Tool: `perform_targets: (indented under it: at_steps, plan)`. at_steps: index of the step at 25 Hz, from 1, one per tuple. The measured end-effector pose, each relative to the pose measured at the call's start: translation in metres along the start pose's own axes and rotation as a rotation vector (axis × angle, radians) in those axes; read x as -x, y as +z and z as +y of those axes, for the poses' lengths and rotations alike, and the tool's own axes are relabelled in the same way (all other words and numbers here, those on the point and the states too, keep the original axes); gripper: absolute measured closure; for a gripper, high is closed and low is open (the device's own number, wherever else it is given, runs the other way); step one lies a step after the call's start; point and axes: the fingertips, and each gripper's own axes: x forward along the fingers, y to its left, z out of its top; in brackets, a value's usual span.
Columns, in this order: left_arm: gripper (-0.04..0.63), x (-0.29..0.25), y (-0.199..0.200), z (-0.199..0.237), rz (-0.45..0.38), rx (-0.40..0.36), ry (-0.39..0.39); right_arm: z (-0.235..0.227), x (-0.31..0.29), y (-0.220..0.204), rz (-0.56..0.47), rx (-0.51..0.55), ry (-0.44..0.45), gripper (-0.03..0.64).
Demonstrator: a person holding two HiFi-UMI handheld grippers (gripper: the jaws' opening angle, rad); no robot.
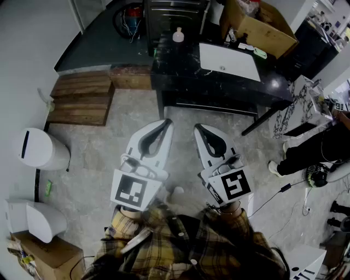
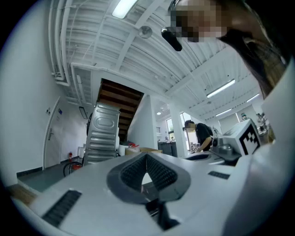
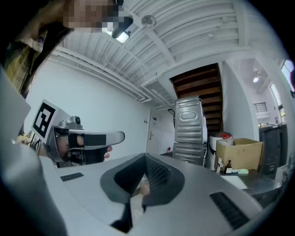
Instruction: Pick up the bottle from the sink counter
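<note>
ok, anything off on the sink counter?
Nothing stands out. The bottle stands upright at the back edge of the black counter, left of the white sink; no spill visible. The left gripper and right gripper are shut, empty, short of it.

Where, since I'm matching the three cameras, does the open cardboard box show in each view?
Head view: the cardboard box is at top right, beyond the white sink.
Left gripper view: small, near the centre.
Right gripper view: right of centre, below mid-height.
Shared landmark: the ribbed metal unit stands left of the box in every view.
</note>
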Motion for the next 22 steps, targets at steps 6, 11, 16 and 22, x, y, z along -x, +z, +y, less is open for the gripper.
perform_targets:
  at_steps: [6, 11, 16, 22]
  plan:
    - [0.576, -0.002, 0.002, -0.011, -0.007, -0.011, 0.022, -0.008, 0.014, 0.002, -0.022, -0.022, 0.003, 0.601]
    - [0.576, -0.003, 0.000, -0.024, -0.012, -0.026, 0.052, -0.017, 0.027, -0.003, -0.030, -0.026, 0.023, 0.601]
    - [0.577, 0.000, -0.003, -0.029, -0.009, -0.032, 0.087, -0.020, 0.029, -0.008, -0.035, -0.029, 0.055, 0.601]
    - [0.577, -0.005, -0.011, -0.021, 0.013, -0.029, 0.108, -0.018, 0.020, -0.018, -0.020, -0.038, 0.085, 0.601]
